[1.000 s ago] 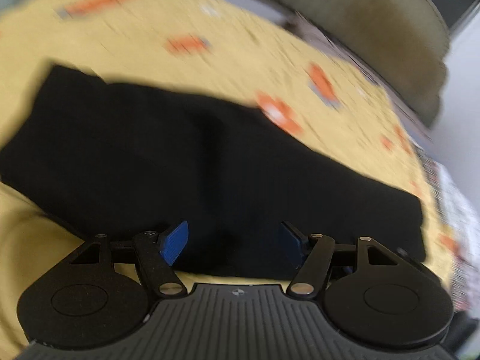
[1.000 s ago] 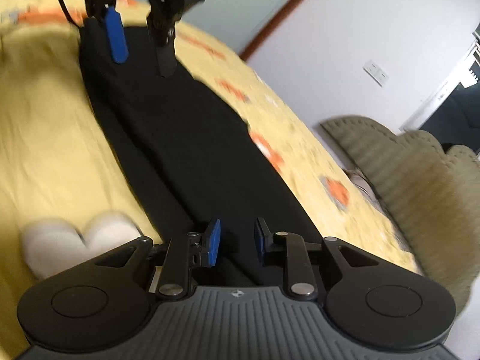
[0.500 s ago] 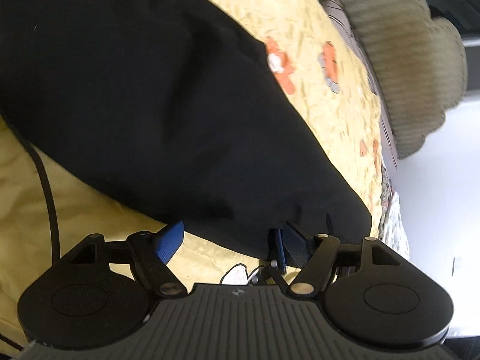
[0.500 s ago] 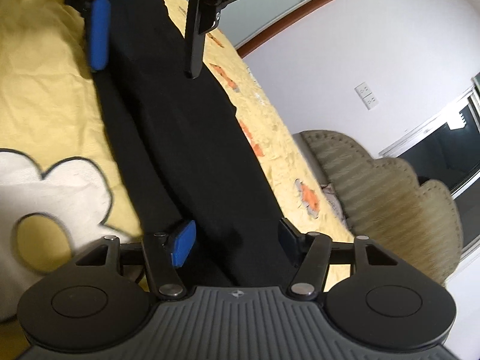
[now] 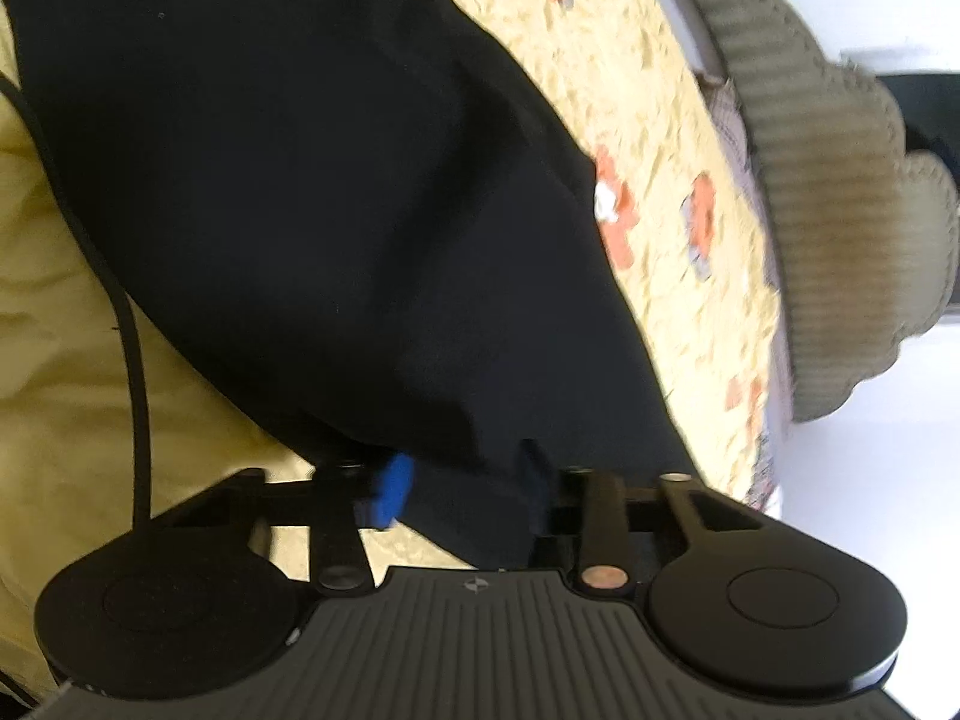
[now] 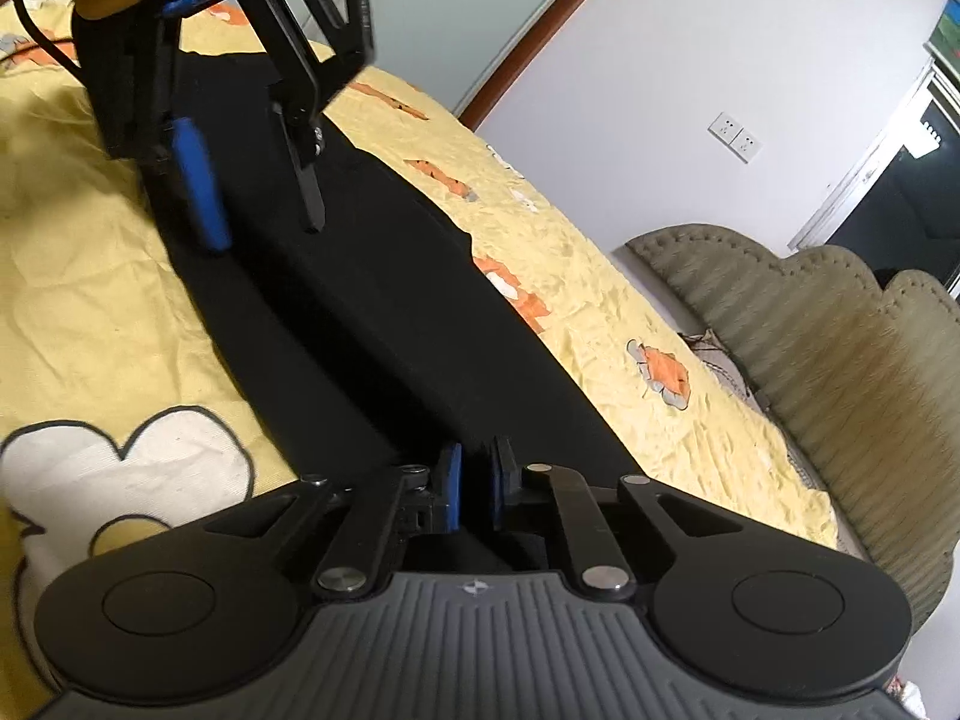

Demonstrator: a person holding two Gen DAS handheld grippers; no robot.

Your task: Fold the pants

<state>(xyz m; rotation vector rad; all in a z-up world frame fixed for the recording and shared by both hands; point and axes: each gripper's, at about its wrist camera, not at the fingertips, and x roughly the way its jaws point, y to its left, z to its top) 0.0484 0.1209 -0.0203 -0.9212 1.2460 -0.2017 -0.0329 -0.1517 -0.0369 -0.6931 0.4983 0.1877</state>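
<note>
The black pants (image 6: 384, 324) lie long and flat on a yellow bed sheet (image 6: 600, 276) with orange patches. The right gripper (image 6: 474, 489) is almost closed, pinching the near end of the pants. The left gripper (image 6: 258, 222) is spread wide over the far end; its own view is blurry, so I think cloth sits between its fingers (image 5: 390, 489). A ribbed grey headboard (image 6: 840, 330) stands beside the bed.
</note>
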